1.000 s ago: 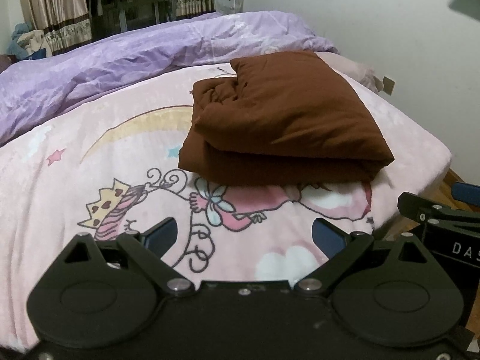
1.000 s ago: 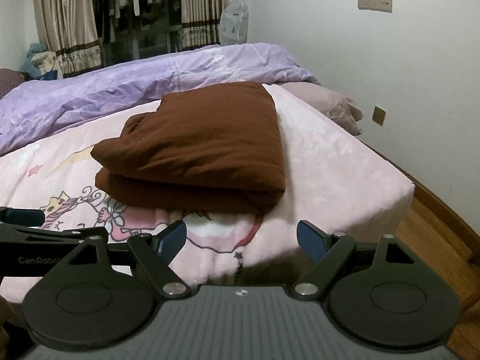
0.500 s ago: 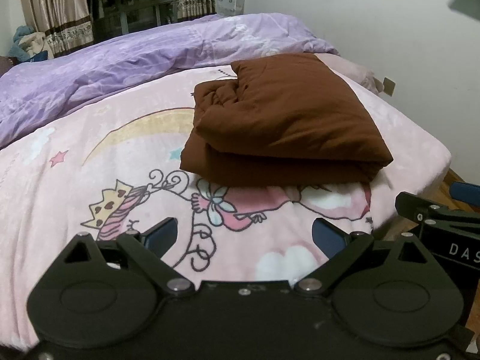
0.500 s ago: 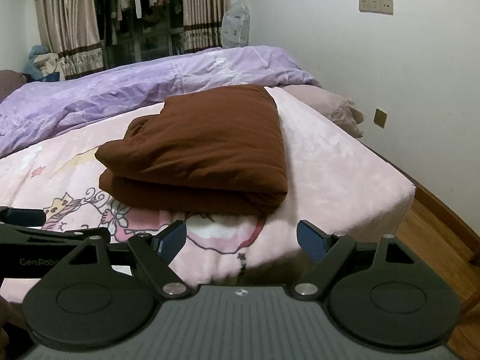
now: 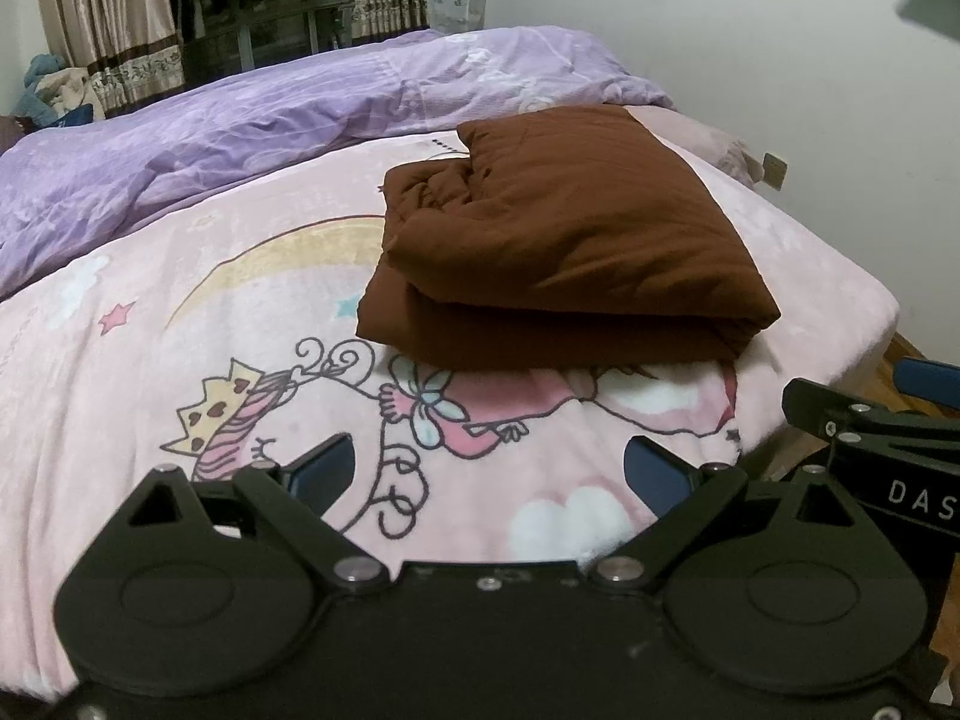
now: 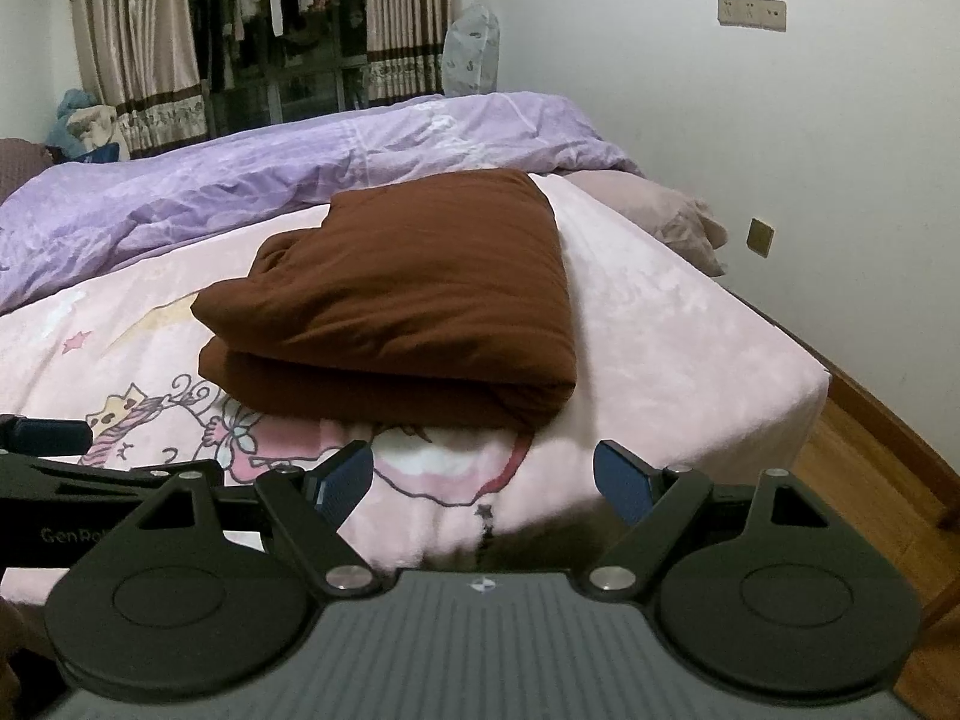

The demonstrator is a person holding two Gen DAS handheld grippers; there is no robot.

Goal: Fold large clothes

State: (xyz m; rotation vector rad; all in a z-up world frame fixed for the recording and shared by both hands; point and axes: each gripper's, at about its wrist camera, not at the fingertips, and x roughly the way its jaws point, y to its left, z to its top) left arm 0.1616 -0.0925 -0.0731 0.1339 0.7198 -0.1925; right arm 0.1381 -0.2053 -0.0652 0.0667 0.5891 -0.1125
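A brown garment (image 5: 558,246) (image 6: 408,300) lies folded into a thick rectangular stack on the pink cartoon-print blanket (image 5: 180,372) (image 6: 660,330), near the bed's right corner. My left gripper (image 5: 489,471) hovers over the blanket in front of the stack, open, with nothing between its blue pads. My right gripper (image 6: 483,483) is also open and empty, held at the bed's front edge, a short way back from the stack. Each gripper's side shows at the edge of the other's view.
A rumpled purple duvet (image 5: 240,138) (image 6: 270,180) covers the far half of the bed. A pinkish pillow (image 6: 666,216) lies at the right by the white wall. Wooden floor (image 6: 870,480) runs along the bed's right side. Curtains and hanging clothes (image 6: 270,30) stand behind.
Both grippers have lifted and drawn slightly nearer the bed, so the stack sits a little lower in each view. The folded garment has not moved.
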